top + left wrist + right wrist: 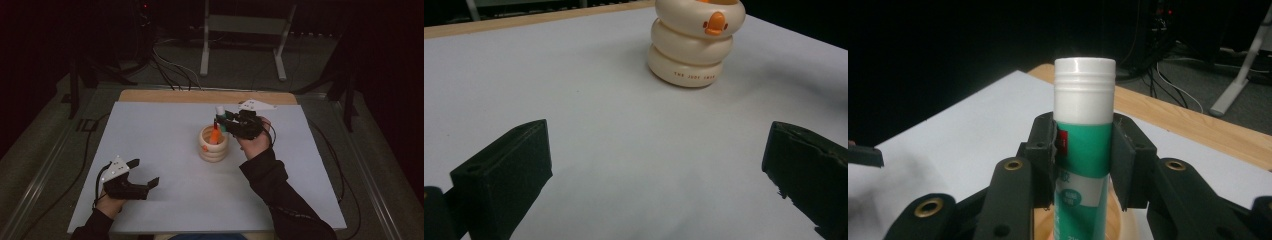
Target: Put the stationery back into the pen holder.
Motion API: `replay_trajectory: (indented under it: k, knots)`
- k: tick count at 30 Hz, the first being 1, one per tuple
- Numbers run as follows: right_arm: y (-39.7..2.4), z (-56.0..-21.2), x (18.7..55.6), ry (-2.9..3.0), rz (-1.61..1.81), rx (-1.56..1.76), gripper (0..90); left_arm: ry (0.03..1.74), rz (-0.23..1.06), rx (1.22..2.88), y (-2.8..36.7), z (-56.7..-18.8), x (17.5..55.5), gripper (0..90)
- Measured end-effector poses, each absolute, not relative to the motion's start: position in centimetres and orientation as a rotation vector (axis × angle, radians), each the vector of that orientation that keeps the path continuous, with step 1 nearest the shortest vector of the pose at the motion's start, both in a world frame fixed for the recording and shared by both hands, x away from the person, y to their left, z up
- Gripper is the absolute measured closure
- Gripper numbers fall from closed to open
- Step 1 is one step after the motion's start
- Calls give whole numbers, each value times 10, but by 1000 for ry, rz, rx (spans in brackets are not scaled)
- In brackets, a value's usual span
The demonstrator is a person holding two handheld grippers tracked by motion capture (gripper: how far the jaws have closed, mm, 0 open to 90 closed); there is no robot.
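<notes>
The glue stick (1083,145), green-bodied with a white cap, is what I have in my right gripper (223,121); it stands upright over the mouth of the cream ringed holder (213,145) at the table's centre, its lower end at or just inside the rim — I cannot tell how deep.

Largest first: the white table (165,130) is bare around the holder, so anything I knock rolls freely. The holder is a light-looking stack of three rings with an orange duck bill (714,23) on its front, and nothing braces it. If I push down off-centre or drag toward 3 o'clock, I judge it could tip or slide. An orange item (215,135) is already standing inside, toward the 9 o'clock side; the stick could jam against it.

My right jaws are closed flat on the stick's green body just below the cap. The smooth tube might slip if I loosen unevenly.

My left gripper (134,176) rests at 7 o'clock, jaws spread wide and holding nothing, well apart from the holder, too far to steady it.
</notes>
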State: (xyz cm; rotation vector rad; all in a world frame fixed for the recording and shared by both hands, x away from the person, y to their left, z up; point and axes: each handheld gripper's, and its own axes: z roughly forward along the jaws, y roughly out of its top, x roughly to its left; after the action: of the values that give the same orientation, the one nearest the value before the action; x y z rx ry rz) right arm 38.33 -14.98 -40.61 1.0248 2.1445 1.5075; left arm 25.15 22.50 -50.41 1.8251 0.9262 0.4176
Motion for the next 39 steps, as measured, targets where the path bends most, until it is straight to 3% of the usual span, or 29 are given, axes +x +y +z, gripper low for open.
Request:
replay_trajectory:
  k: [39]
  knots:
    - [-95, -443, 397, 2111, 1531, 1078, 658, 925, 417, 1821, 226, -504, 251, 3]
